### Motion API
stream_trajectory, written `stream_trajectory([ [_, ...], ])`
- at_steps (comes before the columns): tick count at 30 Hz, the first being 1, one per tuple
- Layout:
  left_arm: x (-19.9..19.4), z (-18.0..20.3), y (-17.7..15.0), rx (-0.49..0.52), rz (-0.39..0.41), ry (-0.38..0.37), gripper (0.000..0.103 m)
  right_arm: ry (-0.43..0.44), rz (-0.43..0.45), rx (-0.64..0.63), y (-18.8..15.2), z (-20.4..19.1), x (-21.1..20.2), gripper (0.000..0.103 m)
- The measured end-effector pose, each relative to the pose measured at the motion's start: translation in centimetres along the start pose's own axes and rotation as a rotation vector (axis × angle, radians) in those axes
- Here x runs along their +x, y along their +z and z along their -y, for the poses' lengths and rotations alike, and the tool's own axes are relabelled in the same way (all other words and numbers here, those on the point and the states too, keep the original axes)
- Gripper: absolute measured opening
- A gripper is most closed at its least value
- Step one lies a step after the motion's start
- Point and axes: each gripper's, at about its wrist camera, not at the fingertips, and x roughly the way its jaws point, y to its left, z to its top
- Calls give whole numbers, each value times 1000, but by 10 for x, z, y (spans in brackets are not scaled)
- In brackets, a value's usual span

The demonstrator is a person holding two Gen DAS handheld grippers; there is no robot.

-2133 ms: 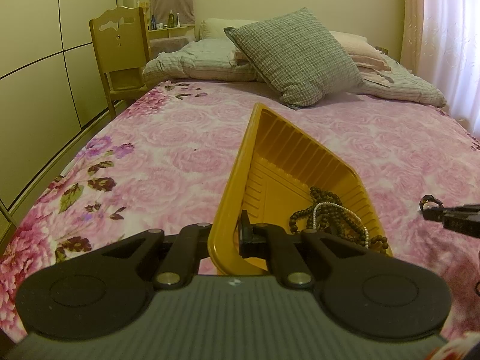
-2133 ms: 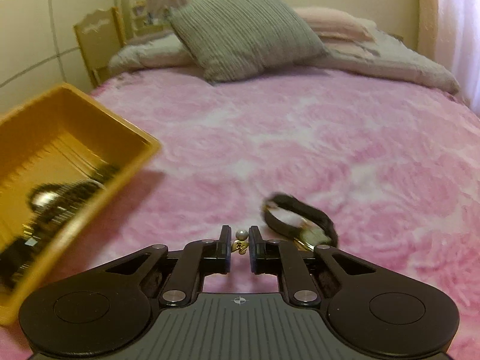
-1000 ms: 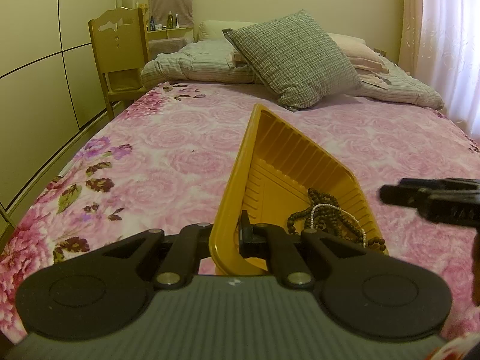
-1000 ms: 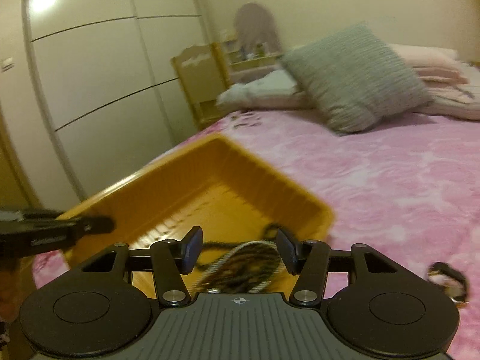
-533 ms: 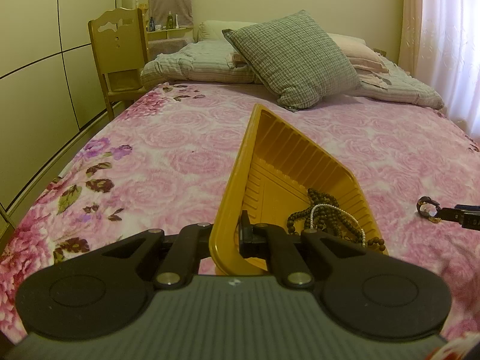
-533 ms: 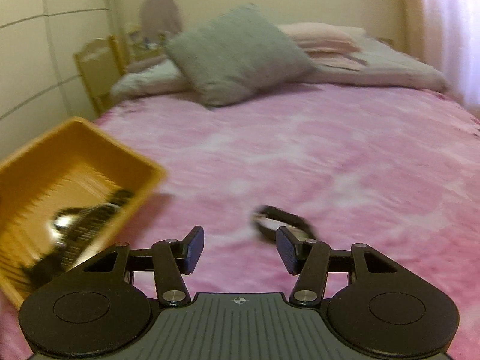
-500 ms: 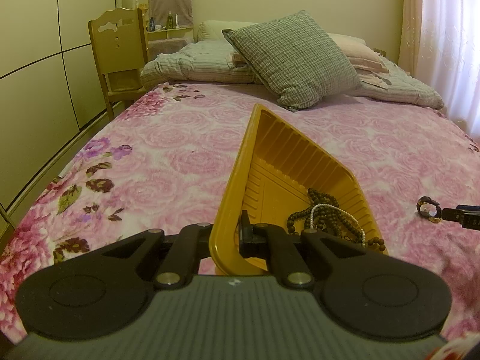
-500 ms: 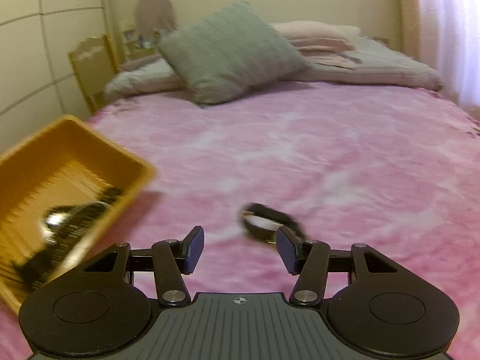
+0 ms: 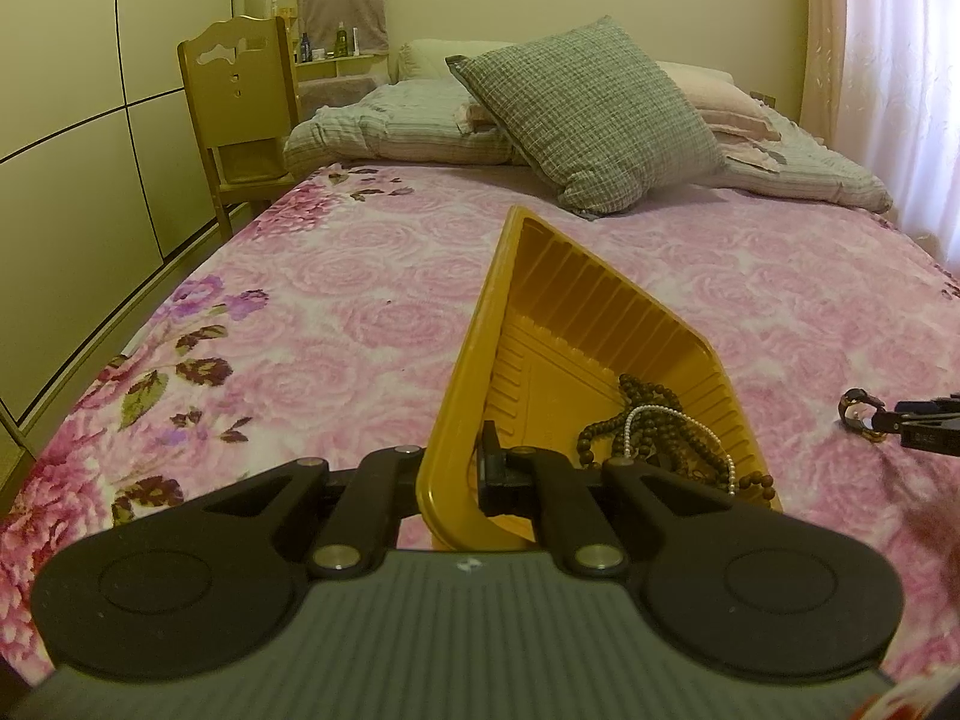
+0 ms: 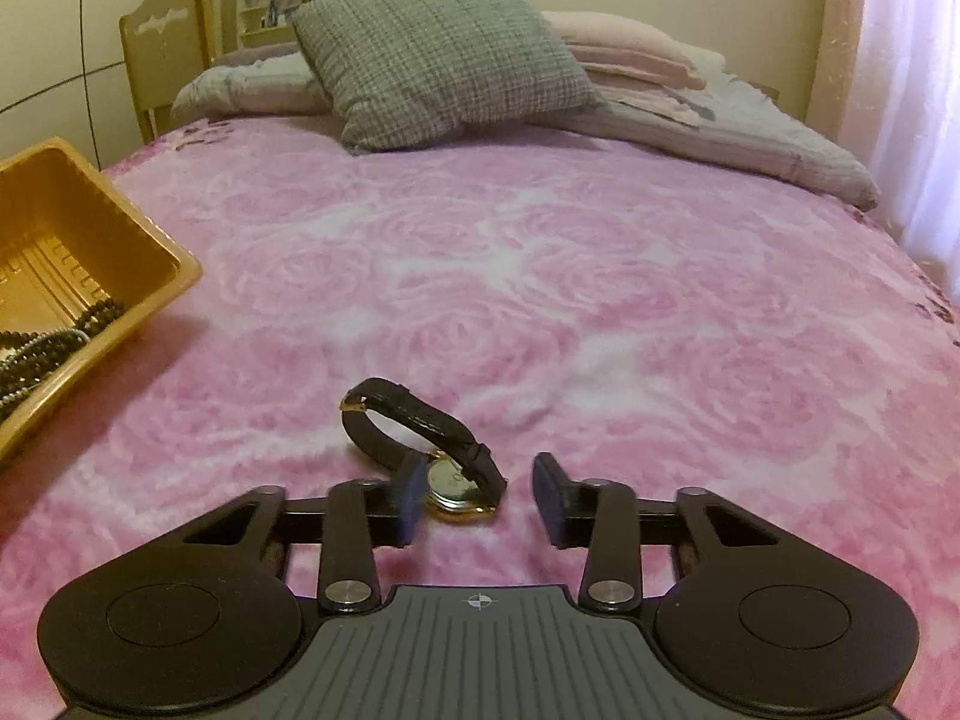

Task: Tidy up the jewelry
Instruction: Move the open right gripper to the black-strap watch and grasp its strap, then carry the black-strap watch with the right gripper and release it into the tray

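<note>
A yellow plastic tray is tilted on the pink floral bedspread, and my left gripper is shut on its near rim. Dark wooden beads and a pearl strand lie in the tray's low corner. A black-strapped watch with a gold case lies on the bedspread to the right of the tray. My right gripper is low over the watch, its jaws closing. The gold case sits between the fingers by the left pad, while the right pad stands apart from it. The left wrist view shows the watch at the right gripper's tip.
A grey checked pillow and folded bedding lie at the head of the bed. A wooden chair and wardrobe doors stand on the left, a curtain on the right. Pink bedspread stretches beyond the watch.
My right gripper swung from above the tray to the right and down over the watch, and its jaws have narrowed. The left gripper and the tray have not moved.
</note>
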Motion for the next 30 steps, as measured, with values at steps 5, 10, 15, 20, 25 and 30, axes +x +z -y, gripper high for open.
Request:
stream_trajectory([
  [5,0,1,0,-1,1,1,6,-43,0,-66,4,-9,11,15],
  [10,0,1,0,-1,0,0,6,-73,5,-92,4,-14,9,12],
  [15,0,1,1,-1,2,-1,6,-74,23,-59,4,-11,-6,8],
  [20,0,0,1,-1,3,-2,6,-68,57,-43,8,-13,-26,8],
  [25,-1,1,2,-2,6,-4,6,-13,90,-26,19,-25,-47,8],
  [30,-1,1,2,-2,6,-5,6,95,140,-30,38,-55,-67,8],
])
